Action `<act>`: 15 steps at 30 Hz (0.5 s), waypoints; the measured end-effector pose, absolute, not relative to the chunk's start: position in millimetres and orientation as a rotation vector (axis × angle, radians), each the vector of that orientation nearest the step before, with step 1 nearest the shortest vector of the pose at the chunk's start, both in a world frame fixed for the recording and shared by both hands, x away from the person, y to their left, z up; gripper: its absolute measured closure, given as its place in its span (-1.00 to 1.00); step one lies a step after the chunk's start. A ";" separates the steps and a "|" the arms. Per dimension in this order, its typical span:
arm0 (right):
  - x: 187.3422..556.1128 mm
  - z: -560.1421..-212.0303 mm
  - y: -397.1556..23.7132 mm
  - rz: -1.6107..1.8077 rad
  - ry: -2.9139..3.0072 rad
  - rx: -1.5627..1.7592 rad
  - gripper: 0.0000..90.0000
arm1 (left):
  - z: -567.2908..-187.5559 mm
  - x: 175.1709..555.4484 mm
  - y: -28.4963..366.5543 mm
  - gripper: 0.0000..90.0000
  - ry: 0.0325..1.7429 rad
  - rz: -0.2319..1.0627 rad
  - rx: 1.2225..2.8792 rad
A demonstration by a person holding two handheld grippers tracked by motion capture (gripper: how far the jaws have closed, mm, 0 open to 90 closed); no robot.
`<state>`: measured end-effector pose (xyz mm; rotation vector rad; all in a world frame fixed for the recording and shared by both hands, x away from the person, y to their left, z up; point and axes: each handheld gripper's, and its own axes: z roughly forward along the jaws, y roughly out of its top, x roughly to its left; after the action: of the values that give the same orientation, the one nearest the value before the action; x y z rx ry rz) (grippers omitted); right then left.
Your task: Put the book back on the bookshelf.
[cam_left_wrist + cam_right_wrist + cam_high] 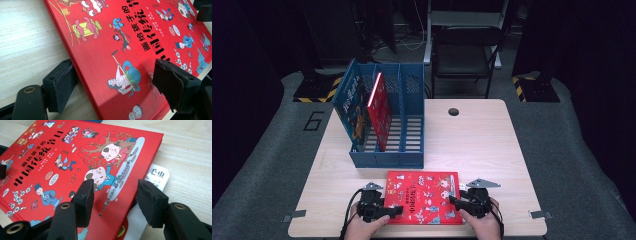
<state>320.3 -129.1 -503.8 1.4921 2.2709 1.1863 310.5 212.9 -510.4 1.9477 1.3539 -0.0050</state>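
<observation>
Nearest the person, a red book lay flat on the surface, close to its near edge, with a hand-held gripper at each side. The left hand-held gripper had its jaws spread wide across the book's left edge, one pad down beside the wood and the other over the cover, neither pressing that I could see. The right hand-held gripper stood much the same, open wide astride the right edge, one pad over the cover and the other out above a white slip that poked from under the book. Nothing was gripped yet. The book looked a stiff, thin hardback with a glossy cover, likely slick and fairly light; I judged an edge the best place to pinch it, once that edge was tipped up off the wood, since it lay flush. Farther back stood a blue rack with slatted compartments, a red book leaning in the middle one and a blue book against its left wall; the right compartment looked free. The rack's low front wall would need clearing. Beyond the surface sat a dark chair.
</observation>
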 end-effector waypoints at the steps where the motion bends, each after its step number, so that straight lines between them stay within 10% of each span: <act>1: 320.4 -503.8 -128.2 1.189 2.275 1.488 0.06 | -509.9 310.2 214.3 -0.56 1.352 -0.015 1.955; 15: 325.1 -504.0 -120.2 1.199 2.294 1.475 0.03 | -509.9 306.5 222.8 -0.49 1.394 -0.021 1.918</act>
<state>325.1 -120.2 -504.0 1.4749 2.2940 1.1993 306.5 222.8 -509.9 1.9183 1.3941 -0.0215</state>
